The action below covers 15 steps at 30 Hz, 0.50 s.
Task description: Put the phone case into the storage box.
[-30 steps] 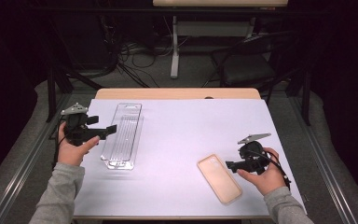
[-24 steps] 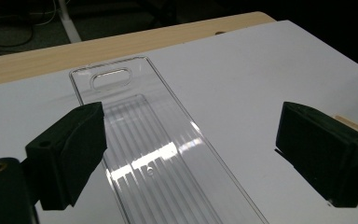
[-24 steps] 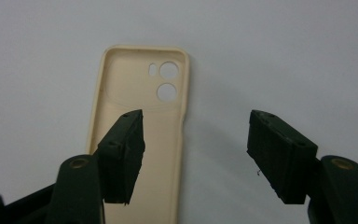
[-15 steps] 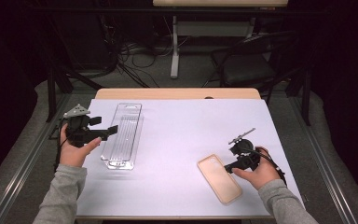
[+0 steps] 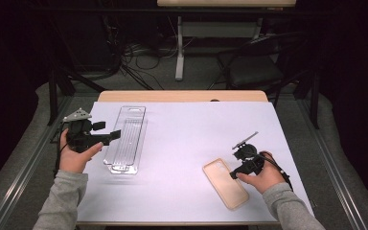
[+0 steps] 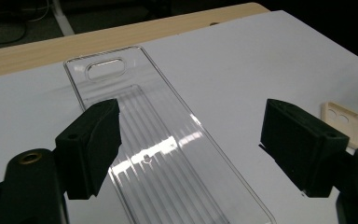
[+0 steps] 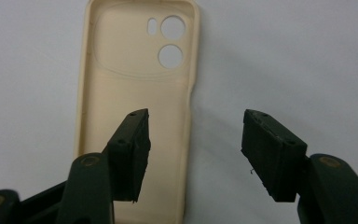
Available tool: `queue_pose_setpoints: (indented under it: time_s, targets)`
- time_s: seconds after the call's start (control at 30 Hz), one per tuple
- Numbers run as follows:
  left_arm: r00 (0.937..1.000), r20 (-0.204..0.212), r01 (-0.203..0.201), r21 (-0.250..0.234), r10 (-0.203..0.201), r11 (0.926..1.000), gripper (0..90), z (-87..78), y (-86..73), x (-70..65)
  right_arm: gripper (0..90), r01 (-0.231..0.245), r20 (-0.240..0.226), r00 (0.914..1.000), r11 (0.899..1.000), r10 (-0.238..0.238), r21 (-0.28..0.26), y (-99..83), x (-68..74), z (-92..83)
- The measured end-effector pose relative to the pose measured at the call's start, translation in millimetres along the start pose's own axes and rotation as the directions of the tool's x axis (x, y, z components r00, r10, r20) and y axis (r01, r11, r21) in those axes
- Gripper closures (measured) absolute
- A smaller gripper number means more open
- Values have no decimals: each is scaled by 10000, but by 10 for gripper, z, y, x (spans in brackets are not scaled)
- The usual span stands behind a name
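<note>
My right gripper (image 7: 193,154) fingers released and just closing, straddling the beige phone case's (image 7: 135,93) edge, my left gripper (image 6: 191,144) fingers released, closing over the clear plastic tray (image 6: 168,154)

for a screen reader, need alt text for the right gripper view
A cream phone case lies open side up on a white table, camera holes at its far end. The right hand-held gripper hangs over it, its jaws open astride the case's right edge, just been closing.
</note>
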<state>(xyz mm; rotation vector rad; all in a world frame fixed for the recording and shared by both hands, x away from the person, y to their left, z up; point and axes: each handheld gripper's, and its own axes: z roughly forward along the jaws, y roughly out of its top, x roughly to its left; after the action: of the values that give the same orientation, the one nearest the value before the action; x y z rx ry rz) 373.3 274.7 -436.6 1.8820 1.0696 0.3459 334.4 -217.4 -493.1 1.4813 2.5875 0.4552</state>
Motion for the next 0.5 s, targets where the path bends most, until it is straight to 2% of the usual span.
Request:
queue_pose_setpoints:
  time_s: [0.17, 0.27, 0.3, 0.33, 0.37, 0.43, 0.5]
  targets:
    - [10000, -32, -21, 43, 21, 10000, 213, -13, -5, 0, 511, -202, -183, 9996, 9997, 205, 156, 3, -2, 42]
    - [10000, -43, 5, 30, -5, 10000, 213, -17, -9, 3, 525, -61, -140, 9999, 9993, 66, 368, 6, 2, 50]
    - [10000, -50, 7, 33, -7, 10000, 214, -17, -11, 2, 530, -255, -234, 9994, 9996, 252, -111, -13, 22, 96]
    - [10000, -54, 34, 29, -34, 10000, 214, -17, -12, 0, 530, -255, -234, 9994, 9996, 252, -111, -13, 22, 96]
    - [10000, -35, 18, 29, -18, 10000, 213, -14, -14, 3, 530, 10, -78, 10000, 9992, -7, 402, 0, 12, 72]
    - [10000, -30, 13, 37, -12, 10000, 213, -13, -17, 5, 499, -33, 3, 10000, 9984, 33, 561, -1, 21, 94]
    - [10000, -41, 14, 78, -14, 10000, 213, -11, -19, 7, 491, -72, 171, 9998, 9987, 64, 501, -3, 37, 113]
